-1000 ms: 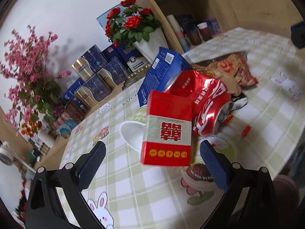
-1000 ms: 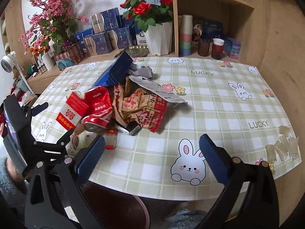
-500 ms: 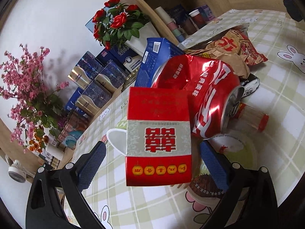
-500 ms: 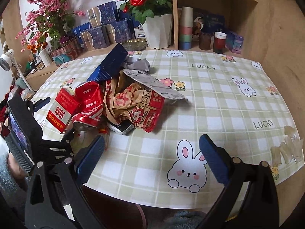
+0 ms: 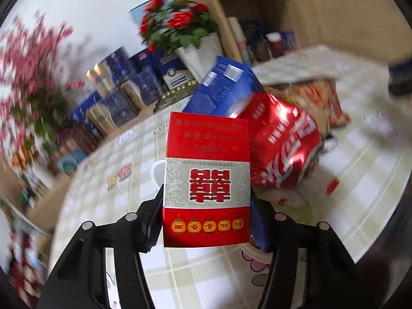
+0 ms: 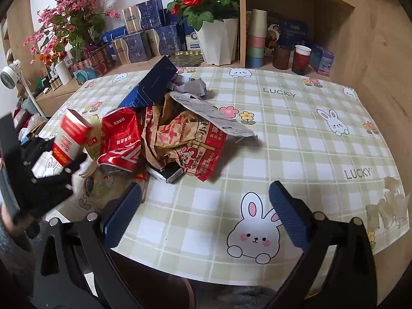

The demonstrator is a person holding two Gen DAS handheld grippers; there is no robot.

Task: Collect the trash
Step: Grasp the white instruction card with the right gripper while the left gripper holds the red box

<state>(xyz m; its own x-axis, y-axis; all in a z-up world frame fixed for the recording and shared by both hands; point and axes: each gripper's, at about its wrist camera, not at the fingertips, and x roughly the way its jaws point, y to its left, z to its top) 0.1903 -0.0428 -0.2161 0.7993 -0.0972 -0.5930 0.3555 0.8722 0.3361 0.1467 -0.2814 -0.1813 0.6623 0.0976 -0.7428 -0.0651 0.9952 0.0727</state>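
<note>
My left gripper [image 5: 206, 221] is shut on a red and silver cigarette box [image 5: 207, 177], lifted off the checked table [image 5: 360, 170]; the box and left gripper also show at the left of the right wrist view [image 6: 69, 139]. Behind it lies a trash pile: a crushed red cola can [image 5: 283, 149] [image 6: 121, 139], a blue carton [image 5: 221, 87] [image 6: 152, 85], a brown and red snack bag [image 6: 185, 139], a grey card [image 6: 211, 113] and crumpled grey paper [image 6: 193, 86]. My right gripper [image 6: 203, 206] is open and empty above the table's near edge.
A paper cup lid and small wrappers [image 6: 103, 188] lie by the can. White flower pot with red roses [image 6: 219, 41], blue tins [image 6: 144, 41], stacked cups [image 6: 256, 41] and jars stand on the shelf behind the table. Pink blossoms [image 6: 67, 18] stand at left.
My left gripper has closed on the red cigarette box and lifted it away from the can. The right gripper has shifted slightly closer to the table.
</note>
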